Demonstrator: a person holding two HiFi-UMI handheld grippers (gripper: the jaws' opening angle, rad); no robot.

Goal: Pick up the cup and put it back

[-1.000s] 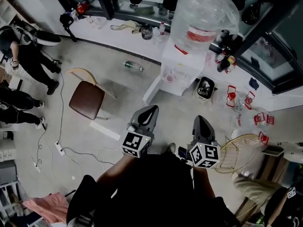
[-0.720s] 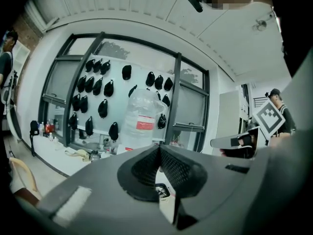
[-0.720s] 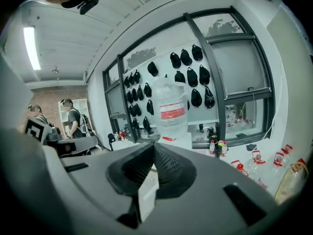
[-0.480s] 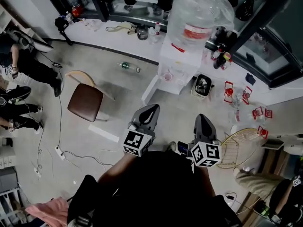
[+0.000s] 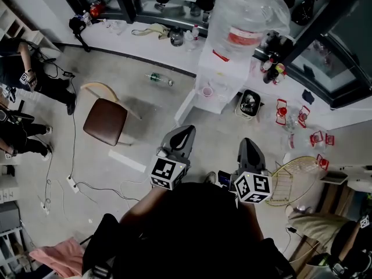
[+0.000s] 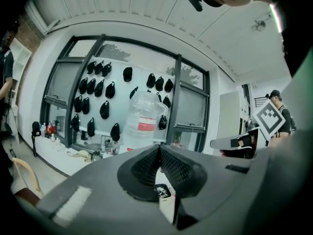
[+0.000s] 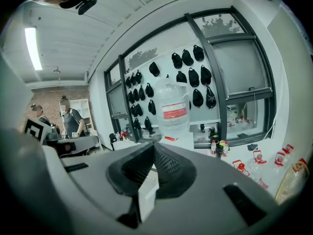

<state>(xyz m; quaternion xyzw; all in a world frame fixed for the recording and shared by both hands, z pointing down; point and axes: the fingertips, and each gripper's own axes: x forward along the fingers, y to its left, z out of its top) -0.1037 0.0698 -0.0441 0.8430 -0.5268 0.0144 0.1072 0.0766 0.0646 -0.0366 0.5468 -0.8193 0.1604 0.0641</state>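
Hovering near the person: left claw [image 5: 185, 133] and right claw [image 5: 247, 146] both closed, empty | pink cup [image 5: 207, 91] sitting far ahead in water dispenser [image 5: 224, 68] nook | risk: arriving unopened, claws are likely knocking it over.

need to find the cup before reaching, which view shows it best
Head view: the pink cup sits on the dispenser's front ledge, seen plainly from above. In the two gripper views the shut left gripper and right gripper cover the dispenser's lower front, so the cup cannot be made out.
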